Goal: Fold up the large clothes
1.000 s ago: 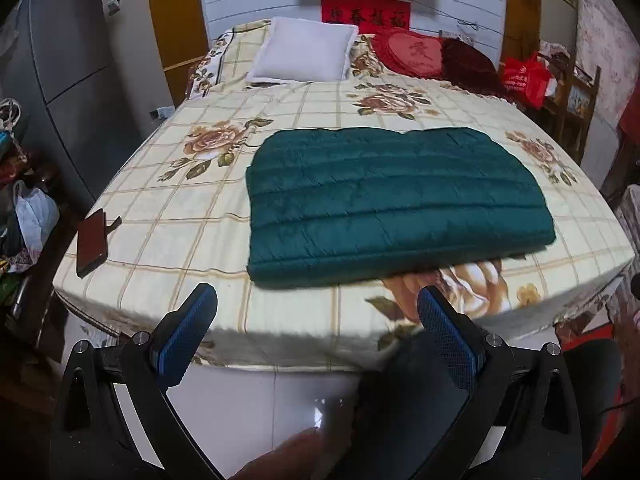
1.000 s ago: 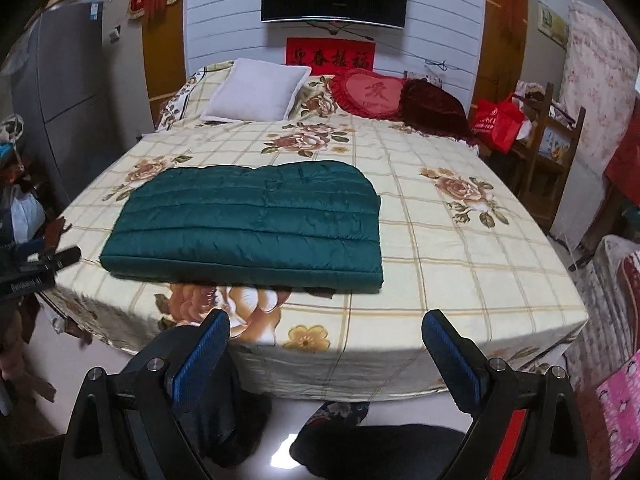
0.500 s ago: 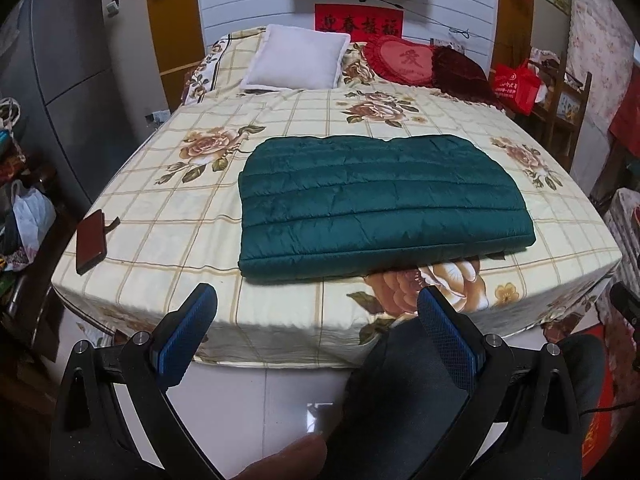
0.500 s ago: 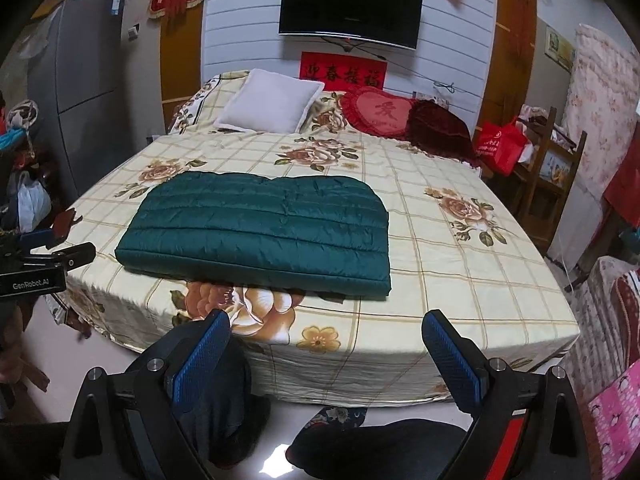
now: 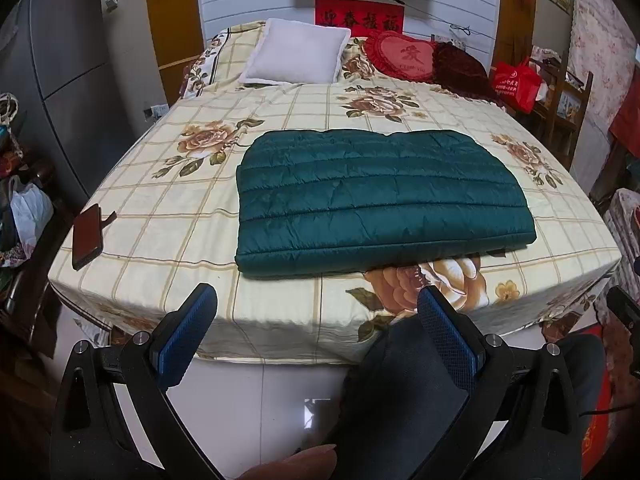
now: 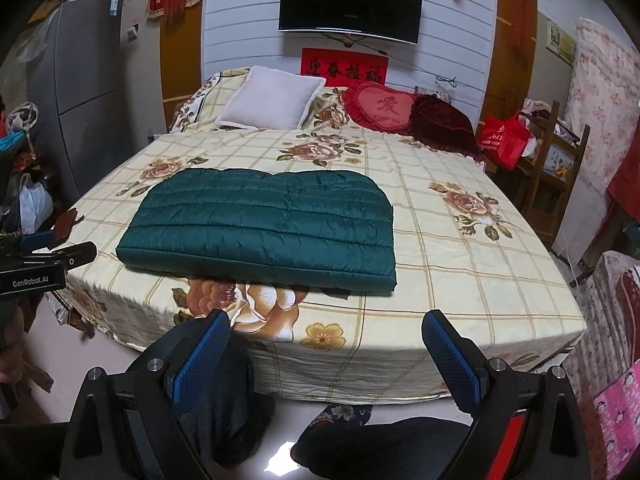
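You're backing both grippers off the bed (image 5: 160, 200); left gripper (image 5: 316, 332) and right gripper (image 6: 324, 356) are hanging wide open, folded jacket (image 6: 264, 224) lying flat.

Each black hand-held gripper (image 5: 316, 320) (image 6: 326, 344) has blue textured pads (image 5: 446, 332), silver screws.

A lived-in home bedroom. A large bed (image 6: 460, 264) with a rose-print checked sheet fills the room, with a white pillow (image 6: 272, 98) and a red heart cushion (image 6: 380, 108) at its far end, a wall-mounted television (image 6: 350, 10) above, and a tall grey cabinet (image 6: 86, 80) on the left.
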`<action>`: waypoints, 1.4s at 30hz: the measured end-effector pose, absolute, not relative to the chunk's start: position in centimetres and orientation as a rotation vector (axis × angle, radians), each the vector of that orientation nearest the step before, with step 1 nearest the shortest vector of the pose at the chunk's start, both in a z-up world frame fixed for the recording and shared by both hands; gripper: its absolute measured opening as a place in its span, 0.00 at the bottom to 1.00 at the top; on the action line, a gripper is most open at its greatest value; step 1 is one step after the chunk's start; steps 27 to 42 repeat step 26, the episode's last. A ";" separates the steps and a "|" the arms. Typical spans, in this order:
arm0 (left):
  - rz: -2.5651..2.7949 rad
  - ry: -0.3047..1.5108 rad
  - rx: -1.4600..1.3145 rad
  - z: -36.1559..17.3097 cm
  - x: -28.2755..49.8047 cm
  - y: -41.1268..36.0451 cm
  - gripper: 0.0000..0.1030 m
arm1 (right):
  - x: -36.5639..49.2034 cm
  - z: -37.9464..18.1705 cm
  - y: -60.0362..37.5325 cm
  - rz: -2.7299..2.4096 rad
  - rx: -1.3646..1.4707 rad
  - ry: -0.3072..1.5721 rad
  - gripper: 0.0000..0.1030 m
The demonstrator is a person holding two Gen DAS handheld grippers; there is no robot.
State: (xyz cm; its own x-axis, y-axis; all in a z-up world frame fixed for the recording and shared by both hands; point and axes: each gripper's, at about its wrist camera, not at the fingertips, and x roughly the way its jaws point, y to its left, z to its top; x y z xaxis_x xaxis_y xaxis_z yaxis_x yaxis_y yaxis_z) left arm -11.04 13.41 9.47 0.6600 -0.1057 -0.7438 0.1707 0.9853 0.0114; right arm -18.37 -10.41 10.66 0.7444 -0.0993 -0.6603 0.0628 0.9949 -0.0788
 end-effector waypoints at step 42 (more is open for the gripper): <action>-0.195 0.828 0.071 8.7 -11.4 12.8 0.98 | -18.1 10.2 -9.8 -0.079 -0.046 0.728 0.93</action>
